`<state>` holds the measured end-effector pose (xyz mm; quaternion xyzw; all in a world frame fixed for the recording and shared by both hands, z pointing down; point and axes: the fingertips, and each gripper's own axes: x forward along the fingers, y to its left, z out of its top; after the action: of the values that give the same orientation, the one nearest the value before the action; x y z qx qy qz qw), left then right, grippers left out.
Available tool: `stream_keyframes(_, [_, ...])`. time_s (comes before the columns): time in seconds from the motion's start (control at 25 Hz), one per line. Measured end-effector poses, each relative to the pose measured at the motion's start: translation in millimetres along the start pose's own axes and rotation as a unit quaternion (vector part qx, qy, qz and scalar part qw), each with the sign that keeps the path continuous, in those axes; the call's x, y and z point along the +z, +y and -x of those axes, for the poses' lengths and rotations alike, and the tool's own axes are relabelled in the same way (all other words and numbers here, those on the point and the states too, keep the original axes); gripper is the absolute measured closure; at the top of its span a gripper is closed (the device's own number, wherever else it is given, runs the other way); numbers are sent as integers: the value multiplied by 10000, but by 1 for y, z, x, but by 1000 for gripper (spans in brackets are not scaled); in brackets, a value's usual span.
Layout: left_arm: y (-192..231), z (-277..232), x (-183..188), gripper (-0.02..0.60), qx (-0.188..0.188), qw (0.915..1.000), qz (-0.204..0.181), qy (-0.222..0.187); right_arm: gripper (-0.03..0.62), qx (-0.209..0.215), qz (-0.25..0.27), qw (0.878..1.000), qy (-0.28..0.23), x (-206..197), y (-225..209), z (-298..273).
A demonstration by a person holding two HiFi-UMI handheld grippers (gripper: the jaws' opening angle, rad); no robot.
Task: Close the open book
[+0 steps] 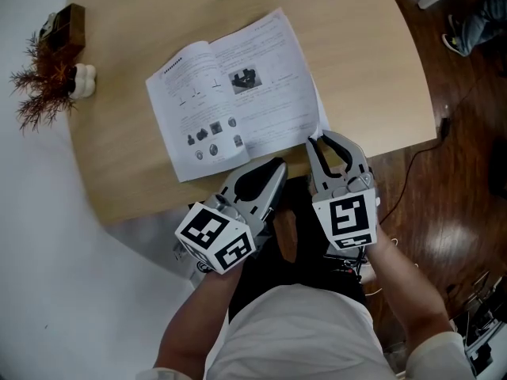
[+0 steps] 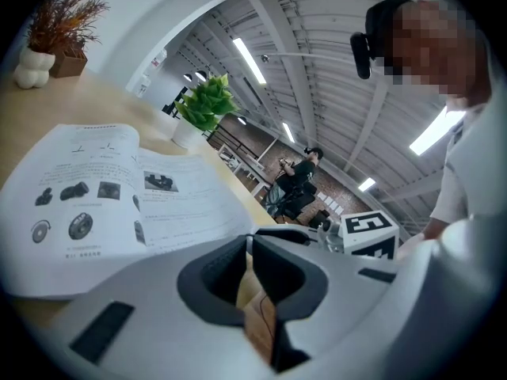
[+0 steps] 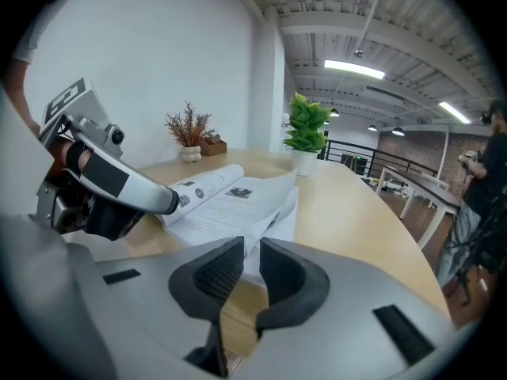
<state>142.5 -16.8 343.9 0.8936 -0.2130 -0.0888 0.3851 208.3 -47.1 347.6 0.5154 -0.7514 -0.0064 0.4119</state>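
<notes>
Well, the book [image 1: 234, 93] lies open on the table [image 1: 364, 54]. The left gripper [image 1: 277, 166] has its fingers pressed together; the right gripper [image 1: 325, 139] has its fingers slightly spread and empty by the right page's corner. Best to pinch that corner lightly, then fold it leftward.

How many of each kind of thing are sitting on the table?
Open book: 1
Dried red plant in a white vase: 1
Green potted plant: 1
Brown wooden box: 1
Total: 4
</notes>
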Motion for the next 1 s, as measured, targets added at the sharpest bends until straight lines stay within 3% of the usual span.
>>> stream_keyframes(0.44, [-3, 1, 7, 581, 59, 9999, -68, 67, 548, 369, -748, 9955, 441, -17, -4, -6])
stream_keyframes(1.0, [-1, 11, 10, 581, 137, 9999, -31, 34, 534, 329, -1519, 9852, 720, -31, -16, -3])
